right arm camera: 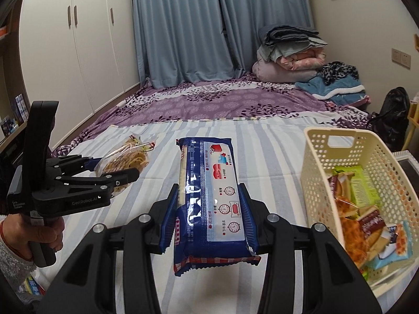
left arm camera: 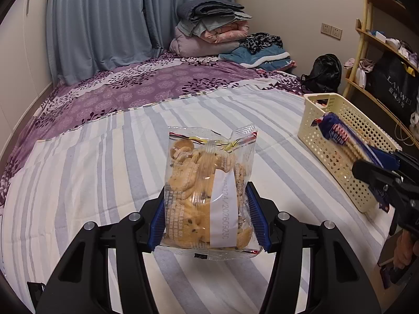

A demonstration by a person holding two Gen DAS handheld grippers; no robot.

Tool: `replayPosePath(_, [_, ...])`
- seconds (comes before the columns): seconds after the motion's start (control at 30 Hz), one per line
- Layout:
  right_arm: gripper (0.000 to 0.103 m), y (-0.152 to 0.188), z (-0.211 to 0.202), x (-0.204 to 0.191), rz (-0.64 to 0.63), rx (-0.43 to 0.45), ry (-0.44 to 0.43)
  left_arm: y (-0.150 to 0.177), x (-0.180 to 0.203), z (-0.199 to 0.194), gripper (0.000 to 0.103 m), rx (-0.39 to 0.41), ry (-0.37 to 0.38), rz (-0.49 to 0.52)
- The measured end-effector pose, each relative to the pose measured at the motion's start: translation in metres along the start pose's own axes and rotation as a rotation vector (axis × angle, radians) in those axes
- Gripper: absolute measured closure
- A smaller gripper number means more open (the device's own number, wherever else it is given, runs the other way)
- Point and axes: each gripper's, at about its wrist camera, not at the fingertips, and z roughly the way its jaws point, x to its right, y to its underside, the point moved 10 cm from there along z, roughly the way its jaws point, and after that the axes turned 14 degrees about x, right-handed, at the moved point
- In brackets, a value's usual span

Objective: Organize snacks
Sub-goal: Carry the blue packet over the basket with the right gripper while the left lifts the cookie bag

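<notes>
My left gripper (left arm camera: 208, 210) is shut on a clear bag of cookies (left arm camera: 209, 183) and holds it above the striped bed sheet (left arm camera: 78, 183). My right gripper (right arm camera: 209, 214) is shut on a long blue cracker pack (right arm camera: 209, 196), held above the bed just left of the cream perforated basket (right arm camera: 311, 172). In the left wrist view the right gripper (left arm camera: 377, 167) holds the blue pack (left arm camera: 340, 133) over the basket (left arm camera: 340, 162). In the right wrist view the left gripper (right arm camera: 112, 170) with the cookie bag (right arm camera: 125, 157) is at the left.
The basket holds several wrapped snacks (right arm camera: 361, 209). Folded bedding (left arm camera: 209, 28) and clothes (left arm camera: 262, 52) lie at the bed's far end. A black bag (left arm camera: 324, 73) and a wooden shelf (left arm camera: 379, 52) stand to the right. White wardrobes (right arm camera: 78, 52) line the left wall.
</notes>
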Motion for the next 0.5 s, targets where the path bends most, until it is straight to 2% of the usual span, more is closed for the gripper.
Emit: replayPosePath(0.5, [0.059,-0.010,-0.043,0.062,0.072,0.076,0.139,0.000,0.032,-0.017,0.046,0.013,0.041,0.041])
